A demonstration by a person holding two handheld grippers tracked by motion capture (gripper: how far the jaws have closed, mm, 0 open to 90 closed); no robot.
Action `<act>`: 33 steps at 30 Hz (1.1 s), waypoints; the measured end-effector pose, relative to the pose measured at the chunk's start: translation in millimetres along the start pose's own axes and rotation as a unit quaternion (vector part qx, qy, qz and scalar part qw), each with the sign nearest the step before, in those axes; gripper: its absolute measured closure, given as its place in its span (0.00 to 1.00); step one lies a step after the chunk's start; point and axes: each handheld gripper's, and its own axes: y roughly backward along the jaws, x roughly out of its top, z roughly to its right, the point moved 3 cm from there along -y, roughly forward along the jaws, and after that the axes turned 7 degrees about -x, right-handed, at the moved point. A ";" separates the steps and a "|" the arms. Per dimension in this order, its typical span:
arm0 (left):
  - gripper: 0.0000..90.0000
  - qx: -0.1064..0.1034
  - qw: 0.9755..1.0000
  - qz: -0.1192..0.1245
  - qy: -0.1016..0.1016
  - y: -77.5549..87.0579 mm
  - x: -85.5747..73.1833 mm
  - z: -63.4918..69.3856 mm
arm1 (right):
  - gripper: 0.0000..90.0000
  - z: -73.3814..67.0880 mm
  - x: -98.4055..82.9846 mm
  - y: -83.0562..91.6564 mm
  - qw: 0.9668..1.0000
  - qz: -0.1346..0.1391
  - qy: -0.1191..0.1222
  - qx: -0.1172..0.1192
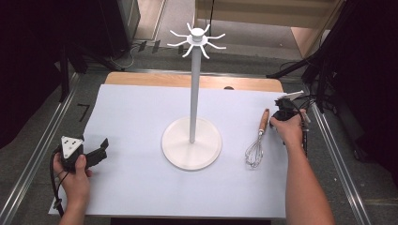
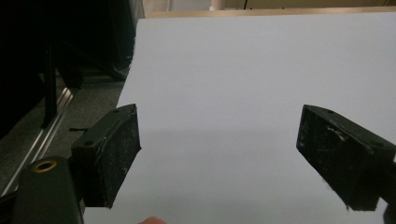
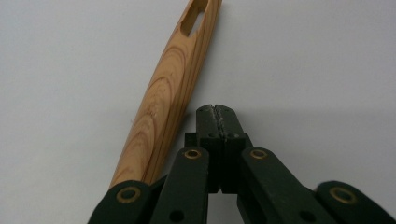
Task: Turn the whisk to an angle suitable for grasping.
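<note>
Whisk [image 1: 256,145] with a wooden handle [image 3: 164,93] is seen lying flat on the white sheet [image 1: 141,187] that covers the counter, to the right of the white hook stand [image 1: 192,140] and well apart from its round base. Its wire head is pointed toward the person and its handle away, toward the far edge. The right tool [image 3: 218,119] is held just beside the far end of the handle, and its jaws are closed together with nothing between them; in the right gripper view the handle is seen passing along the left side of the closed jaws, not inside them. The left tool [image 1: 96,152] is held low at the left side of the sheet, far from the whisk, with its jaws wide open and empty. The task is judged to be at the approach step, perhaps with hanging on the stand as the aim. Several things could go wrong from here. If the right tool is pushed forward while closed, the handle could be knocked aside or rolled, because it is round and smooth. If the jaws are opened too late, only one pad could catch the wood. A grip taken at the very end could let the heavier wire head swing down.
</note>
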 end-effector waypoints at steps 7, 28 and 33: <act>0.16 0.000 1.000 -0.001 -0.001 -0.2 0.0 0.1 | 1.00 -1.2 12.5 -3.6 1.000 -0.002 0.000 -0.023; 0.16 -0.001 1.000 -0.005 -0.003 -1.0 0.0 0.8 | 1.00 -13.7 28.9 -5.8 0.999 0.019 0.006 -0.037; 0.16 0.001 1.000 -0.007 -0.003 -1.2 0.1 1.1 | 1.00 -22.6 29.8 -5.6 0.999 0.023 0.019 -0.029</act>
